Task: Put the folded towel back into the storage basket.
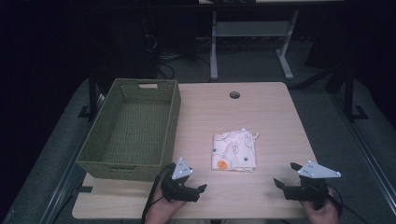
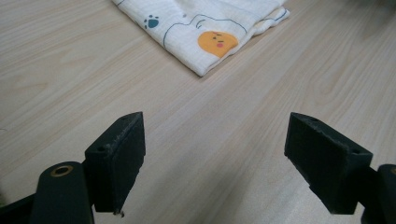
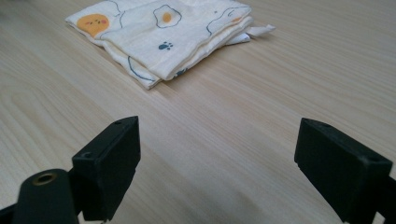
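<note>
A green woven basket (image 1: 130, 133) sits empty on the wooden surface (image 1: 275, 121) beside a folded patterned cloth (image 1: 235, 150), with left tongs (image 1: 200, 190) and right tongs (image 1: 284, 176) both released.

Light wooden table (image 1: 275, 116) with two things on it.
A green woven rectangular basket (image 1: 133, 128) stood at its left side; a folded white printed cloth (image 1: 235, 150) lay near the middle.

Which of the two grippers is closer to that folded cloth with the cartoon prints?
The left gripper. It sits just below the folded cloth's near-left corner, jaws open. The right gripper is farther off, beyond the cloth's right side.
</note>
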`<state>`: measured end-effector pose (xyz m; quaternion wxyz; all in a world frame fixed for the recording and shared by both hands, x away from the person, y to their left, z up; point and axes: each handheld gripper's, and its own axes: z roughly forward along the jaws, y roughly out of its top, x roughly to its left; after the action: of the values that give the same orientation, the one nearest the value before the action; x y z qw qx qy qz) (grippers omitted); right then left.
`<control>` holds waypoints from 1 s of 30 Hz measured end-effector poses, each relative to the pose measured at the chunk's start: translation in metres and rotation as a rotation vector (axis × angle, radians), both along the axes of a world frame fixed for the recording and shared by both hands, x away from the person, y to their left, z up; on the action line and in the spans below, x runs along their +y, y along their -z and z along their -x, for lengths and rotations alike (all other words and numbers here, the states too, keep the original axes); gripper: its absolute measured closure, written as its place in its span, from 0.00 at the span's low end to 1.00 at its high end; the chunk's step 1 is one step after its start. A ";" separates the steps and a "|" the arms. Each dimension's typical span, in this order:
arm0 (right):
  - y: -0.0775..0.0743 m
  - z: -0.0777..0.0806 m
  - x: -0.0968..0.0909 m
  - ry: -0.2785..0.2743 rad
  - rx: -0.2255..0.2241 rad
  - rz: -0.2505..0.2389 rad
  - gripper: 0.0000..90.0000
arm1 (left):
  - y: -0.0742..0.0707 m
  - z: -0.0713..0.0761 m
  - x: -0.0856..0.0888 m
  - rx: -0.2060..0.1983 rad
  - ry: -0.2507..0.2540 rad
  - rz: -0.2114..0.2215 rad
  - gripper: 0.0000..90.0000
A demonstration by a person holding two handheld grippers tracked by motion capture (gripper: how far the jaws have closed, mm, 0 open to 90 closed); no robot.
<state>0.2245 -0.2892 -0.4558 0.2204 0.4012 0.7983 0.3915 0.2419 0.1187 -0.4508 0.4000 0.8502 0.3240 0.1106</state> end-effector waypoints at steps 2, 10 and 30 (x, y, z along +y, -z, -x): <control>0.000 -0.001 0.000 -0.003 0.000 -0.005 0.15 | 0.001 -0.001 0.000 0.003 0.001 -0.005 0.23; 0.000 -0.002 0.004 -0.014 -0.001 0.002 0.15 | 0.000 0.000 -0.003 0.002 0.017 -0.006 0.22; 0.000 -0.001 0.008 -0.033 -0.004 -0.012 0.15 | -0.026 -0.017 -0.041 0.018 0.101 -0.029 0.20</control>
<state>0.2255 -0.2813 -0.4555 0.2129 0.3885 0.8020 0.4006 0.2593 0.0776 -0.4245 0.3896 0.8722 0.2825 0.0872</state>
